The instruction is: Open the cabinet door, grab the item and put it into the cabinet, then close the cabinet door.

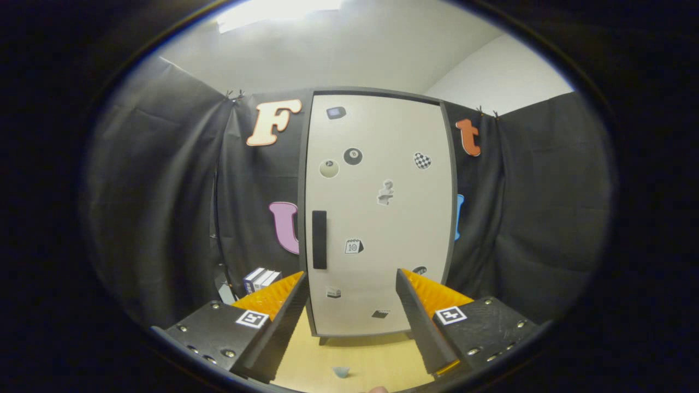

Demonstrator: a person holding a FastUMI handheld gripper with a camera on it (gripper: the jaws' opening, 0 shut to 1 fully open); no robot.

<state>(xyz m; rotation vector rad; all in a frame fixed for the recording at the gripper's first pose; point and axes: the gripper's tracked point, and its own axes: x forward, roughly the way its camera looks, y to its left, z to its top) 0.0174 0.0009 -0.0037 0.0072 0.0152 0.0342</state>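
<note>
The gripper [349, 278] is held level and pointed straight at the cabinet [377, 213], roughly centred on the lower half of its door [382, 218]. The two fingers [281, 316] are spread wide, with nothing between them; the jaws are released. Each finger carries a square black-and-white marker on its upper face. The fingertips reach toward the lower part of the door but are apart from it.

The cabinet stands upright on short feet on a light wooden tabletop [355, 355]. Its door is closed. The door panel is pale, set in a dark grey frame. A dark vertical handle [319, 240] sits near the door's left edge, just above the left fingertip. Several small stickers [353, 156] are scattered across the panel, including a black billiard ball, a pale ball, a checkered heart and a calendar page.

A small pale blue item [341, 371] lies on the tabletop between the fingers, close to the camera and well short of the cabinet. Its exact type cannot be determined.

To the left of the cabinet, beyond the left finger, a few boxes [261, 279] with dark and white sides stand side by side. Black cloth walls enclose the booth on both sides and behind the cabinet. Above the cloth, white walls and a bright ceiling light [278, 11] are visible.
</note>
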